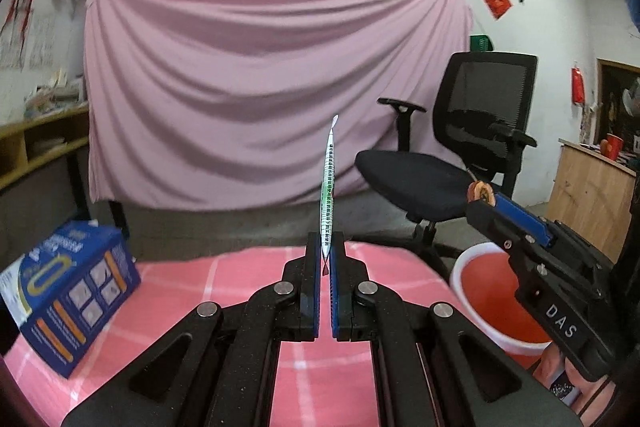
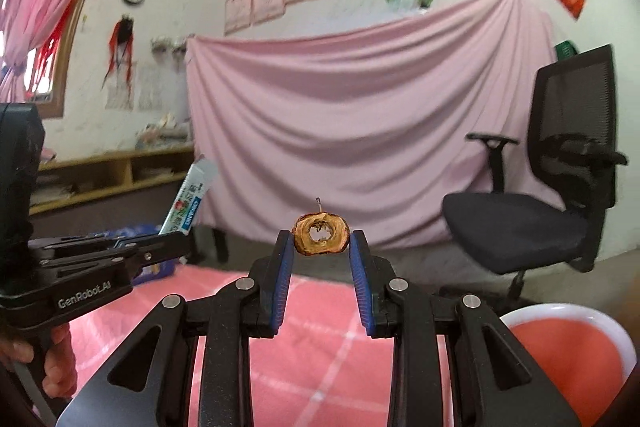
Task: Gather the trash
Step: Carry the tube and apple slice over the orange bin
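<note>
My left gripper (image 1: 325, 247) is shut on a thin empty sachet wrapper (image 1: 327, 195), seen edge-on and standing up from the fingertips; it also shows in the right wrist view (image 2: 188, 203). My right gripper (image 2: 320, 245) is shut on a brown apple core slice (image 2: 320, 234) with a hole in its middle; it also shows in the left wrist view (image 1: 482, 193). Both are held above the pink checked tablecloth (image 1: 248, 279). A red bin with a white rim (image 1: 496, 299) stands at the right, below the right gripper (image 1: 486, 205); in the right wrist view it (image 2: 568, 347) is at the lower right.
A blue cardboard box (image 1: 68, 287) lies on the table at the left. A black office chair (image 1: 460, 155) stands behind the table at the right. A pink sheet (image 1: 260, 87) hangs on the far wall. Shelves (image 2: 112, 171) run along the left.
</note>
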Available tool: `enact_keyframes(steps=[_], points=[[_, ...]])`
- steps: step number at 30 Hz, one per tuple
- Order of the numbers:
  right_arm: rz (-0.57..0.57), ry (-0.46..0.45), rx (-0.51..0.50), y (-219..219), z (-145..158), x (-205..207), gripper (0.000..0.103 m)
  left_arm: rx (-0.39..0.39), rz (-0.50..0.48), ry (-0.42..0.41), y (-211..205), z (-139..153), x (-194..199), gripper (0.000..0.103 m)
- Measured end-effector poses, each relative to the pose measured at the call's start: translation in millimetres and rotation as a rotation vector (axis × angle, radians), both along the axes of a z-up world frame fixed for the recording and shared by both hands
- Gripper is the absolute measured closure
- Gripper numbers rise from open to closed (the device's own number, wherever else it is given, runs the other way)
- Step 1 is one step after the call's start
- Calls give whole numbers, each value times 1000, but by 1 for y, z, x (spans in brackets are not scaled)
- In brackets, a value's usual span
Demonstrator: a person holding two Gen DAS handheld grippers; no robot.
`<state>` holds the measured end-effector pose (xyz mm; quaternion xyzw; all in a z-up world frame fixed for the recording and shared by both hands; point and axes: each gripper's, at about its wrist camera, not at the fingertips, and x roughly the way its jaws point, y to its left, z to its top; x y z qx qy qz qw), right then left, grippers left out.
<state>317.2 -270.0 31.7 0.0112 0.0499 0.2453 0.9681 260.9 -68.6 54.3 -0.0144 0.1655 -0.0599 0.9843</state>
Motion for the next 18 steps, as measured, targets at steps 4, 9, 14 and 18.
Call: enact_keyframes(steps=[4,9,14,18], points=[[-63,-35,40,-23,6,-6,76,19,-33,-26,-15,6,-2,101],[-143,-59,80,-52,11,-9,76,44,-74,-50,-33,10,0,101],[-209,-40,134,-81,10,-6,76,51,-125,-59,-58,11,6,101],[-249,-21,156,-100,6,-5,76,60,-168,-49,-81,10,15,101]])
